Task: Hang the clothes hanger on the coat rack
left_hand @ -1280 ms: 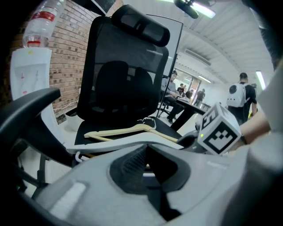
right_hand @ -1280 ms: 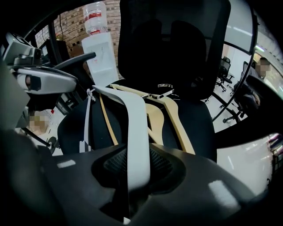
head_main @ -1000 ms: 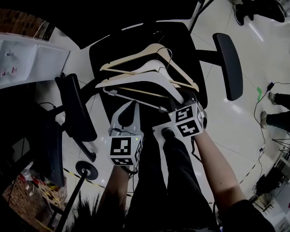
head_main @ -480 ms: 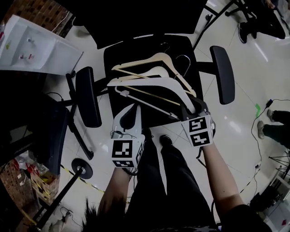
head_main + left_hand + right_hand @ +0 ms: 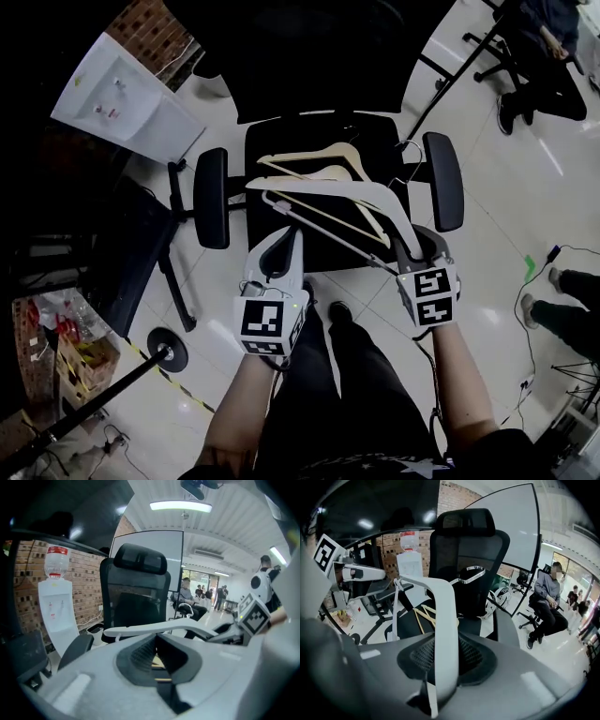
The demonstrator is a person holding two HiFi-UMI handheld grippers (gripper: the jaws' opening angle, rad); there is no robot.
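White clothes hanger (image 5: 328,186) is up off the chair, held level above the seat and running from left to right in front of the person. Nearest, the person's dark trouser legs (image 5: 356,375) stand on the pale floor, with both forearms reaching out over them. The right claw (image 5: 403,242) is clamped on the right end of the hanger: its pads press on either side of the white arm, which rises out from between them. The left claw (image 5: 292,234) has its tips drawn together with nothing between them. The hanger's left half lies just past those tips, and I cannot tell whether they touch it.

Beyond the claws stands a black office chair (image 5: 309,129), its armrests out to the left (image 5: 212,197) and right (image 5: 443,183). Wooden hangers (image 5: 323,172) lie on its seat, below the white one.

Farther off, a water dispenser (image 5: 56,606) stands on the left against a brick wall (image 5: 89,592). A whiteboard (image 5: 513,531) stands behind the chair's high back. A seated person (image 5: 548,606) is well away to the right.
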